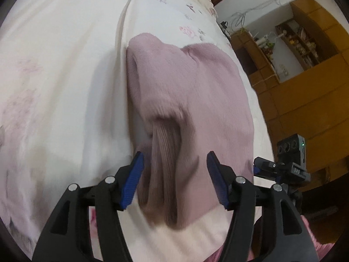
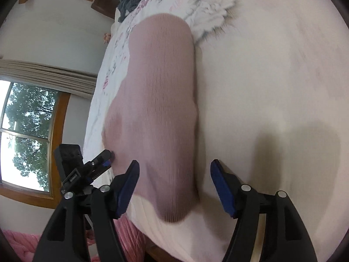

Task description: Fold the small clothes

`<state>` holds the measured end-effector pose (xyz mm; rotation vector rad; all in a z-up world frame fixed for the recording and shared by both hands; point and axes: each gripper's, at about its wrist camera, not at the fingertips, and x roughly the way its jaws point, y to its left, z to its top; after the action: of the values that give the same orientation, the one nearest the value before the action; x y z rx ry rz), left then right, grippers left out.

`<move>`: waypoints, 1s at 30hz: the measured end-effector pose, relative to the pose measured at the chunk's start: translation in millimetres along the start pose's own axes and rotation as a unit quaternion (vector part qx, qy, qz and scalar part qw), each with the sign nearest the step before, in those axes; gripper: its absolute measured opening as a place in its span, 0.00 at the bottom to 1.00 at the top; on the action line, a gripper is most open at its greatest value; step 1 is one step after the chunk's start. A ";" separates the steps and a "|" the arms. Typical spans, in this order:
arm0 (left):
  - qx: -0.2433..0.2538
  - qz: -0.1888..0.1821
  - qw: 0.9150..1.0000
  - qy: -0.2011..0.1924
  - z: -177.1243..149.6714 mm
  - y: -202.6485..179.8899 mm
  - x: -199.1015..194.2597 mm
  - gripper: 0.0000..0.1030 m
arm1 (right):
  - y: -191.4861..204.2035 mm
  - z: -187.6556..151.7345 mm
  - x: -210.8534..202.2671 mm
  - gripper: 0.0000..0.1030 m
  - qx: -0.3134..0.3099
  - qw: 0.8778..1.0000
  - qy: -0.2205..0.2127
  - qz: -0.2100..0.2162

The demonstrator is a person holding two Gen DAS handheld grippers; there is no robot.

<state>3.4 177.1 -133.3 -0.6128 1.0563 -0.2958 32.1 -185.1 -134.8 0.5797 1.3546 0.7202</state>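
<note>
The pink knit garment (image 1: 187,100) is laid on the floral bedspread (image 1: 65,87), its long axis running from 6 to 12 o'clock. The left gripper (image 1: 174,181), spread wide and empty, is judged nearer, straddling the ribbed hem; the right gripper (image 2: 174,190) is likewise wide.

Dusty-pink ribbed sweater (image 1: 196,91), cream pink-floral bedsheet (image 1: 65,65), blue-padded black hand-held gripper (image 1: 174,179)

Floral white bed (image 1: 65,65); wooden cabinets (image 1: 305,100) beside pale wall (image 2: 54,32); wood-framed window (image 2: 28,135), daylight, trees outside.
</note>
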 end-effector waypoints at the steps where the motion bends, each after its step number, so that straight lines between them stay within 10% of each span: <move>1: 0.006 0.006 1.000 0.003 1.0 -5.3 2.9 0.60 | -1.5 -4.4 1.7 0.66 0.002 1.000 0.002 0.002; 12: 0.006 0.069 0.997 0.038 -6.0 -9.3 24.5 0.58 | 13.0 -6.6 6.8 0.22 -0.005 1.000 0.017 -0.018; 24: 0.021 0.088 0.995 0.047 -7.7 -21.4 45.6 0.60 | 2.9 -14.7 19.6 0.24 0.026 0.998 0.012 -0.061; 30: 0.012 0.100 0.994 0.050 -11.7 -25.4 29.9 0.59 | 28.7 -20.1 9.9 0.46 0.007 0.994 -0.009 -0.112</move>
<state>8.8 137.9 -143.7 -0.4705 1.1988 -0.1647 9.3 -159.5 -122.8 0.4344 1.3837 0.5223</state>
